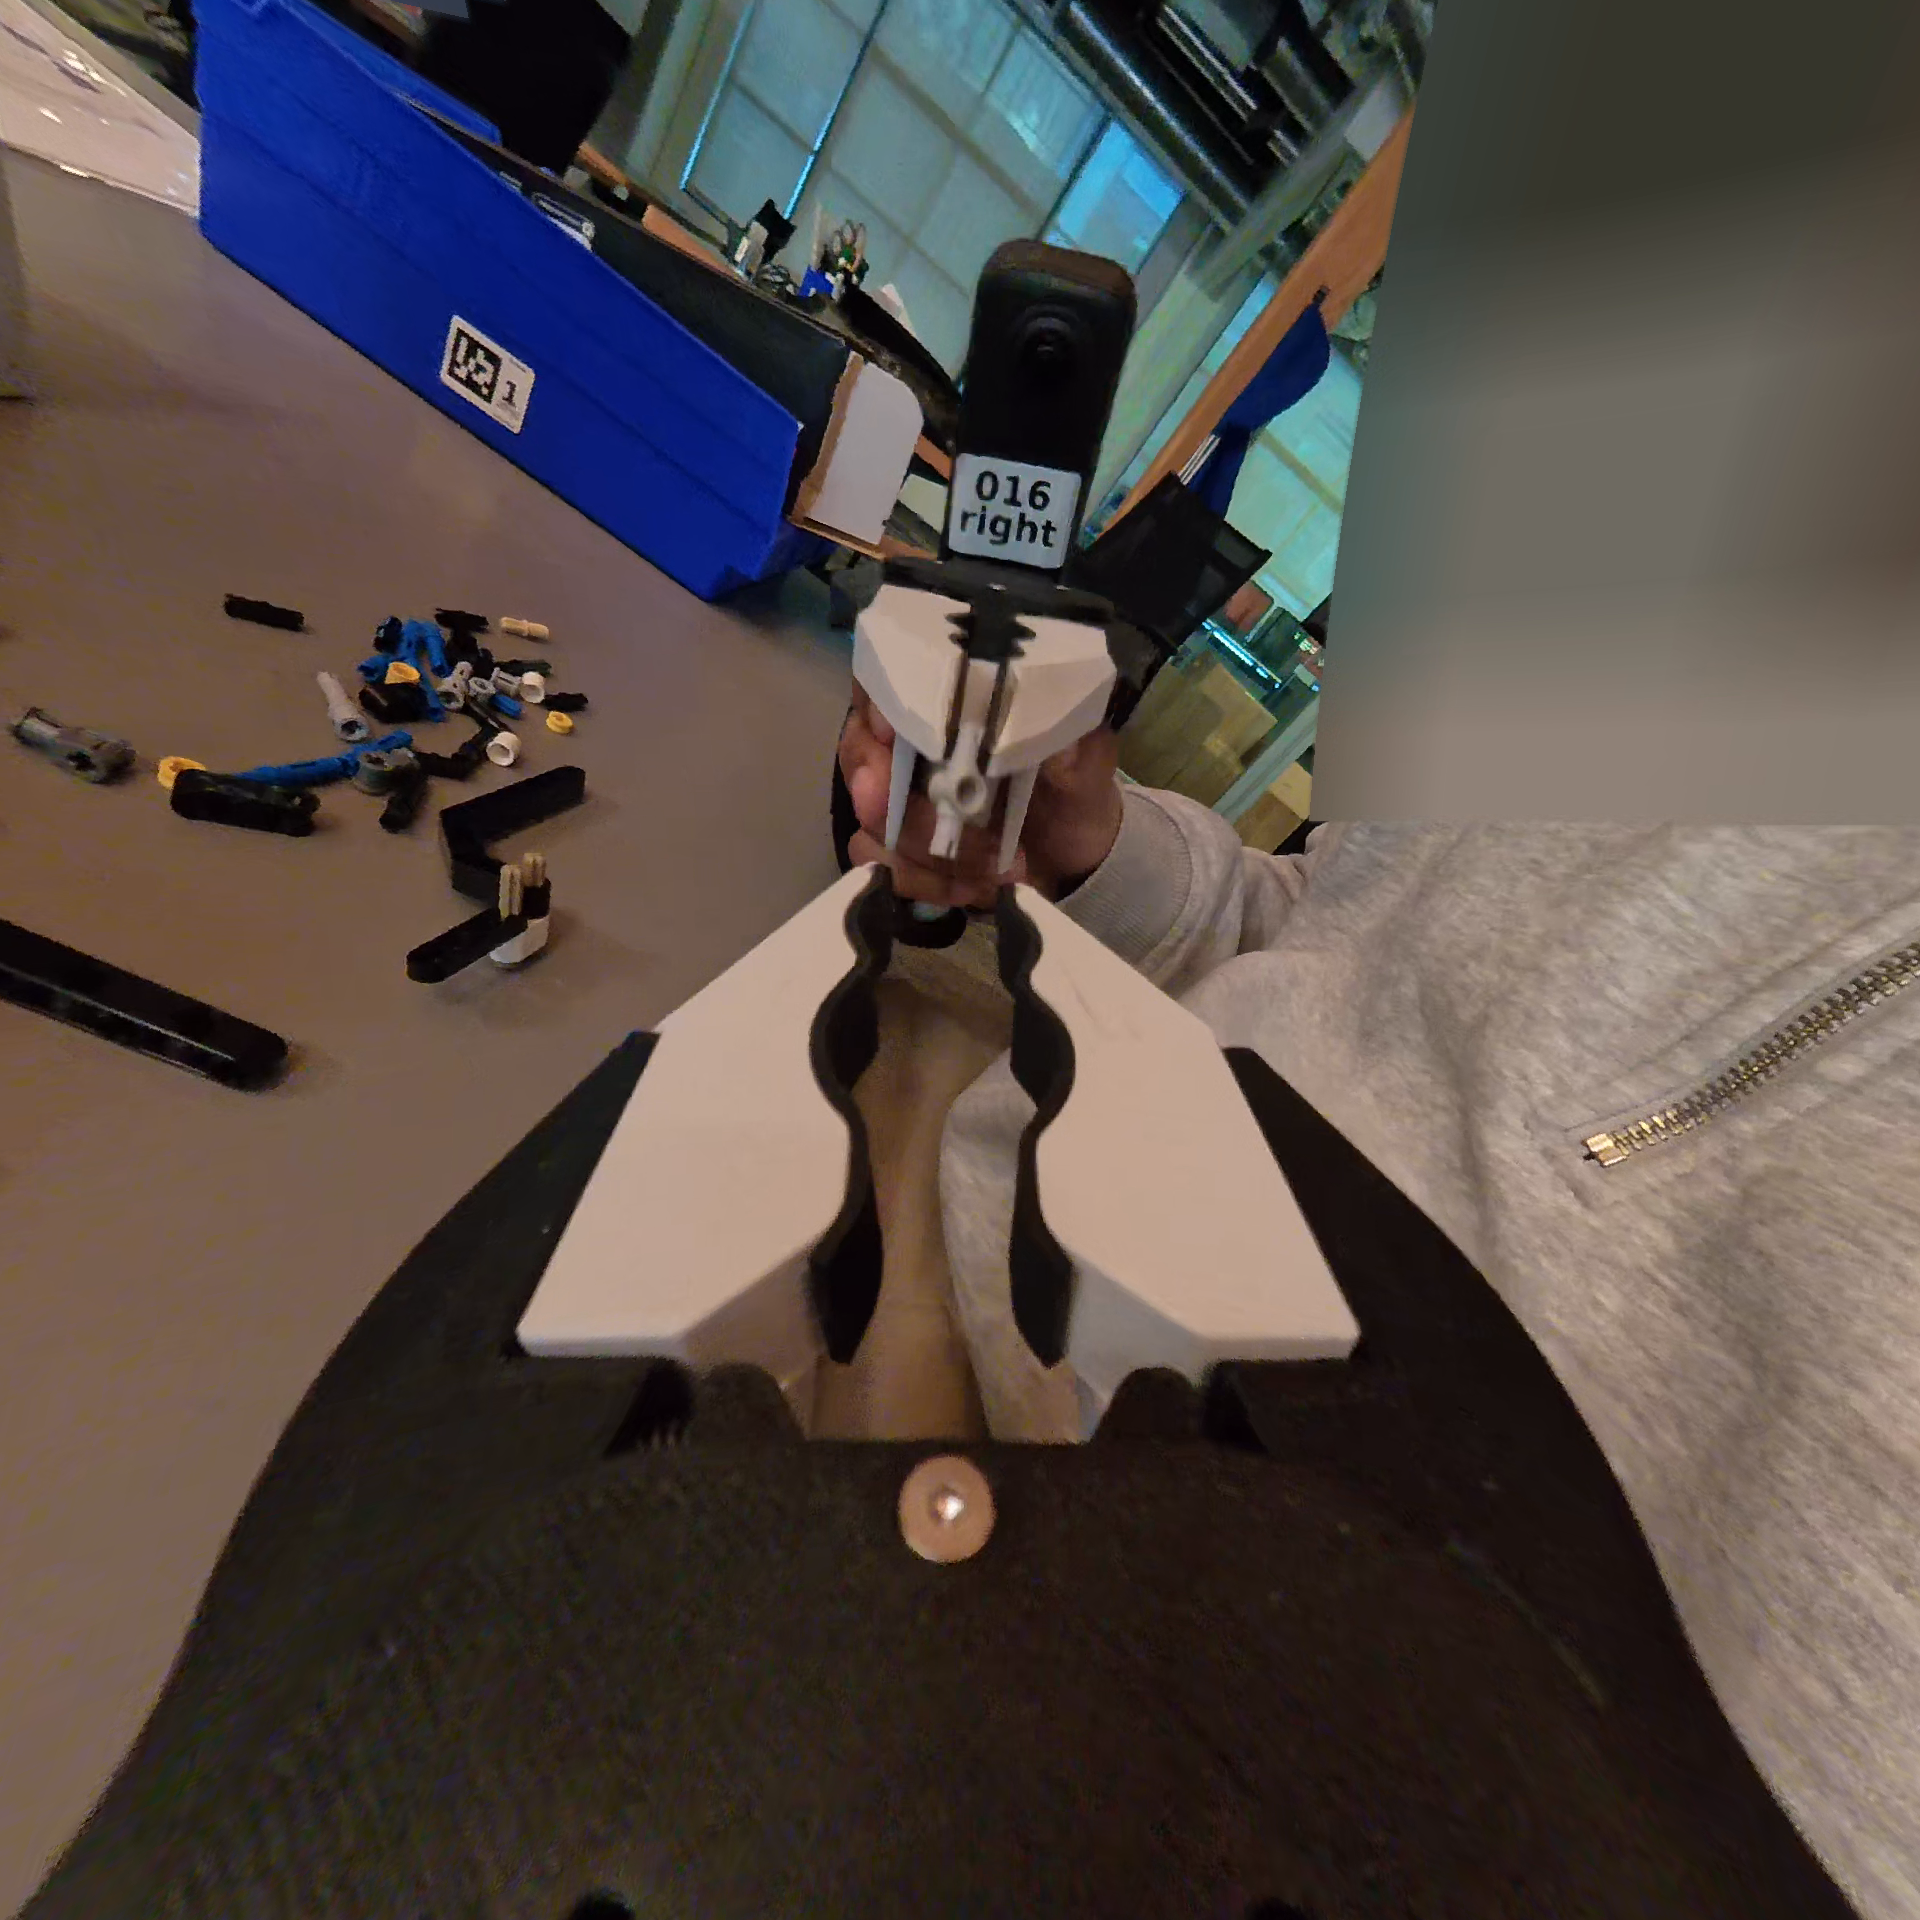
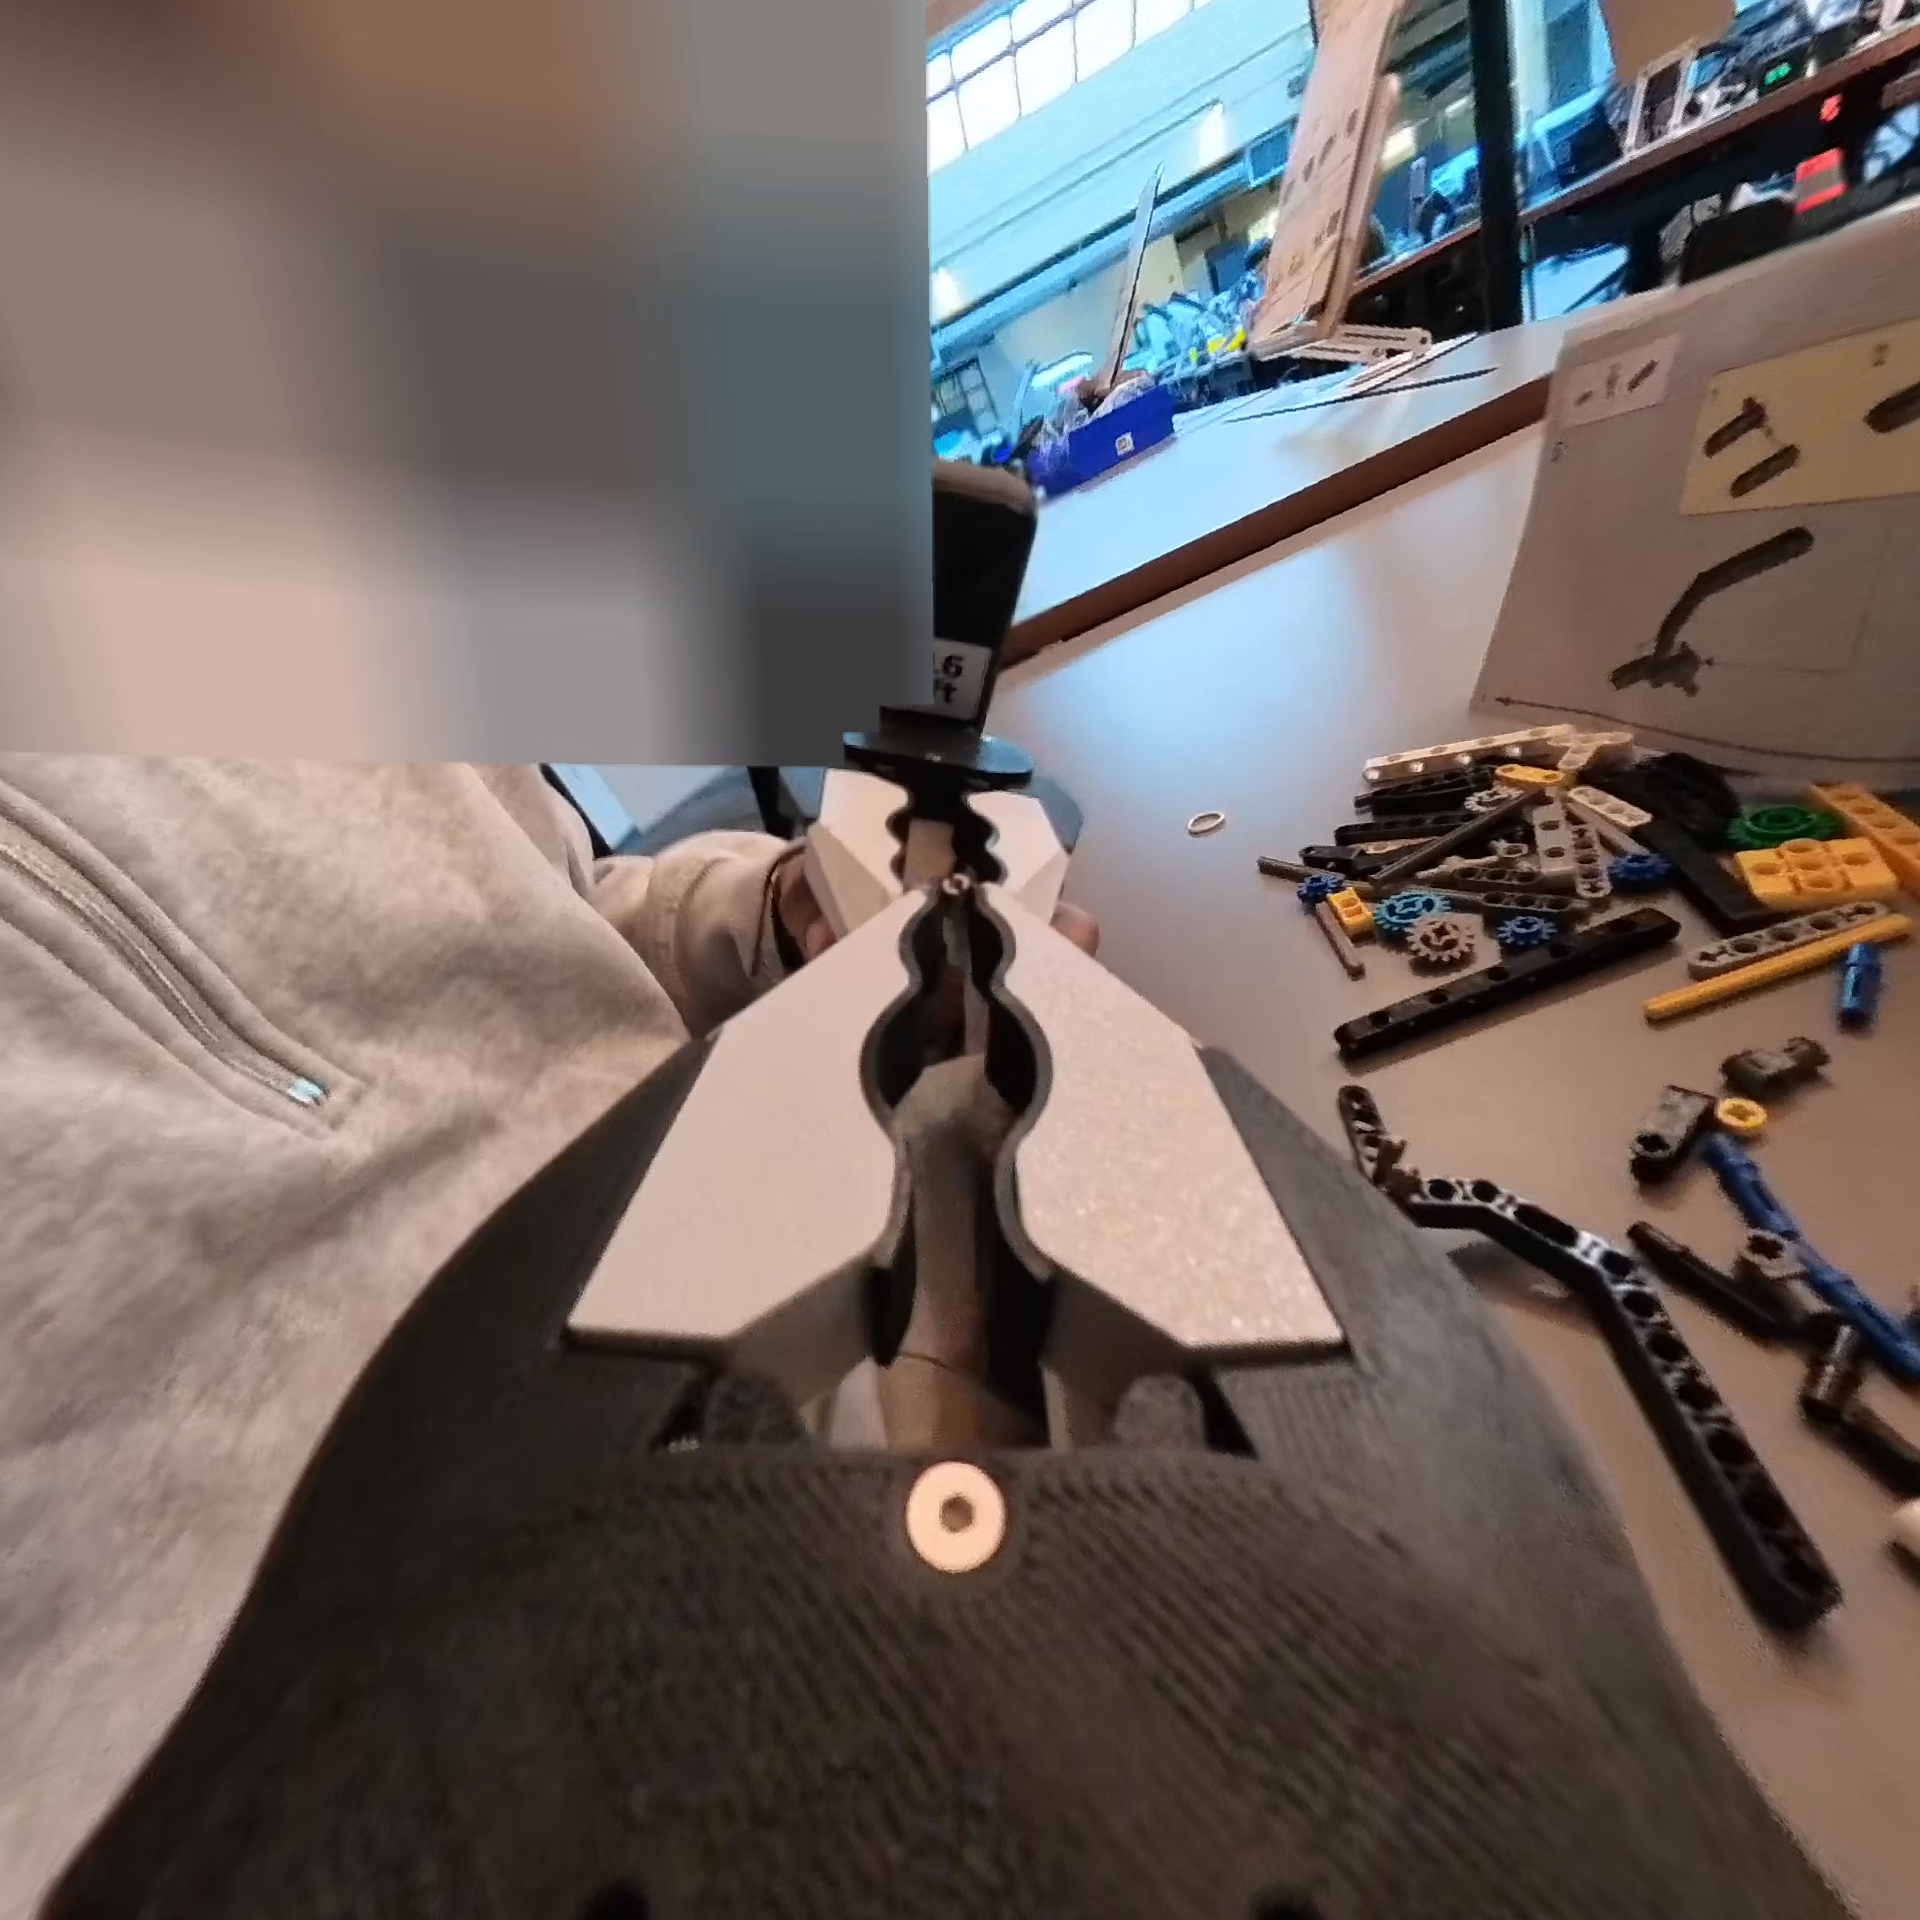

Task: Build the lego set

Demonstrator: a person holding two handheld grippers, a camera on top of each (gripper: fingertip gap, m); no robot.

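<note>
In the left wrist view my left gripper (image 1: 935,899) points at my right gripper (image 1: 958,831), tip to tip above the grey table (image 1: 260,499). The right gripper is shut on a small light grey connector piece (image 1: 961,788), which sticks out towards me. A small dark piece (image 1: 928,925) sits between the narrowed tips of my left gripper. In the right wrist view my right gripper (image 2: 951,909) is nearly closed, with the left gripper (image 2: 940,868) right in front of it. The held pieces are mostly hidden there.
A blue bin (image 1: 499,312) stands behind loose small pieces (image 1: 436,707), a black L-shaped beam (image 1: 509,816) and a long black beam (image 1: 135,1008). A pile of beams and gears (image 2: 1558,862), a bent black beam (image 2: 1621,1309) and an instruction sheet (image 2: 1714,520) lie to the right. A grey-sleeved person (image 1: 1558,1143) is close by.
</note>
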